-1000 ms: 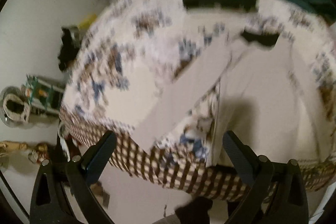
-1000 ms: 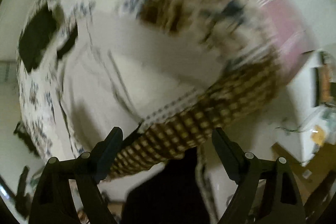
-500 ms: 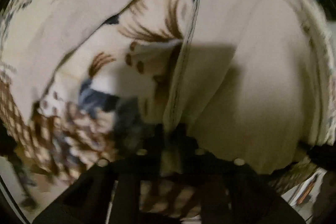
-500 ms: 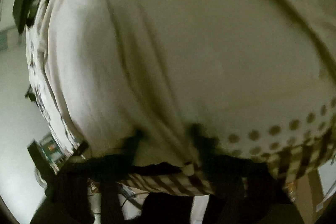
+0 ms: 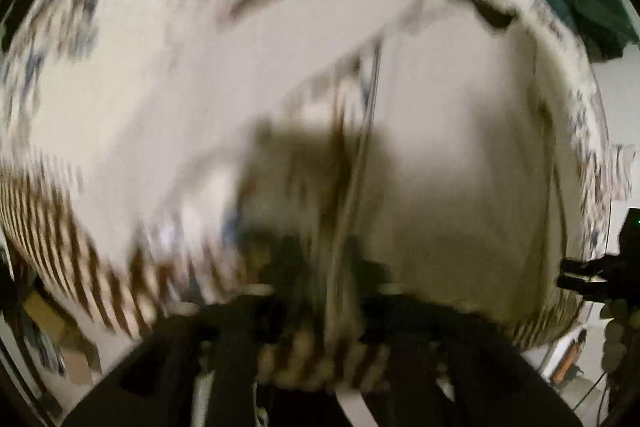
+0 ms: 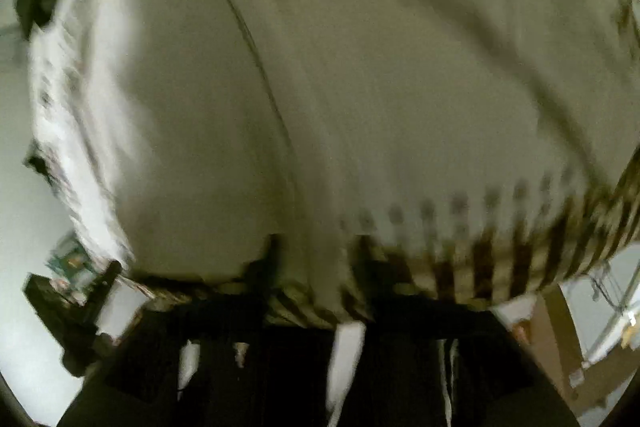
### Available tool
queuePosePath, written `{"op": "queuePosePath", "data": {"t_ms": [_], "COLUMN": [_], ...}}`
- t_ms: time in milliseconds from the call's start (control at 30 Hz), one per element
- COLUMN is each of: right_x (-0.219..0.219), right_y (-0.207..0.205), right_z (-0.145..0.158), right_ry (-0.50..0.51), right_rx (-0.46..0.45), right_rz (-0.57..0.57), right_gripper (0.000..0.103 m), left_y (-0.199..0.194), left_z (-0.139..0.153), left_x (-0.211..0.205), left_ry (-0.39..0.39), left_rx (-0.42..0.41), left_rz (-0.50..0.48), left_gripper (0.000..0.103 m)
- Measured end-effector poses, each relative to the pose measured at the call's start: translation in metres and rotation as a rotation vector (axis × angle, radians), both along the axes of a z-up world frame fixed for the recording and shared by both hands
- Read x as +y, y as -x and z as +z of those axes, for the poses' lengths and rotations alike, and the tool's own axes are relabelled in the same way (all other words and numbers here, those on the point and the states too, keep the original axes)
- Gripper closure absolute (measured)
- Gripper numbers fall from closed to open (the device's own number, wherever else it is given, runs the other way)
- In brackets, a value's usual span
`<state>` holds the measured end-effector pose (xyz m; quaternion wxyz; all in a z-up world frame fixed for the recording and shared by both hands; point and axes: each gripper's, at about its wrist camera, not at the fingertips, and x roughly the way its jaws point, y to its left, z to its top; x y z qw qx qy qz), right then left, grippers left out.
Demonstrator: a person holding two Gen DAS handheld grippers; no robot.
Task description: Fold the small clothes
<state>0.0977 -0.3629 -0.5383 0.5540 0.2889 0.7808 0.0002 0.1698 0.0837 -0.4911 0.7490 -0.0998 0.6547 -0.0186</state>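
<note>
- Left tool point(image 5: 324, 259): low over the near edge of the tabletop, pointing steeply down. Jaws opening, with a fold of the cream garment point(image 5: 460, 167) running up between the fingers. The blur hides whether the pads press on it.
- Garment location: spread on the patterned cover point(image 5: 52, 211) of the tabletop, one sleeve angled out to the left, near hem at the cover's checked border.
- Right tool point(image 6: 316, 259): at the same near hem, further right. Jaws opening, cloth of the garment point(image 6: 400, 87) between the fingers. Contact cannot be told here either.
- Step in hand, as judged: laying out and squaring the garment. No fold appears made.
- Next move, as judged: a firm pinch at both hem points, taking garment cloth only, not the checked border point(image 6: 560, 239) beneath.
</note>
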Motion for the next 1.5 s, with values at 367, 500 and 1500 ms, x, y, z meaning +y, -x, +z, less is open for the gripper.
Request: {"op": "queuePosePath", "data": {"t_ms": [367, 500, 1500], "right_x": [0.000, 0.001, 0.014], "right_y": [-0.275, -0.356, -0.164], "right_z": [0.008, -0.024, -0.016], "right_ry": [0.177, 0.222, -0.026], "right_rx": [-0.409, -0.420, -0.158], "right_rz": [0.092, 0.159, 0.076], "right_gripper": [0.037, 0.037, 0.042], "left_y": [-0.258, -0.297, -0.106], "left_z": [-0.043, -0.082, -0.002], "left_x": [-0.040, -0.063, 0.015], "left_ry": [-0.021, -0.056, 0.148], "left_rx": [-0.257, -0.184, -0.053], "left_rz": [-0.217, -0.309, -0.032], "left_gripper": [0.027, 0.088, 0.041]}}
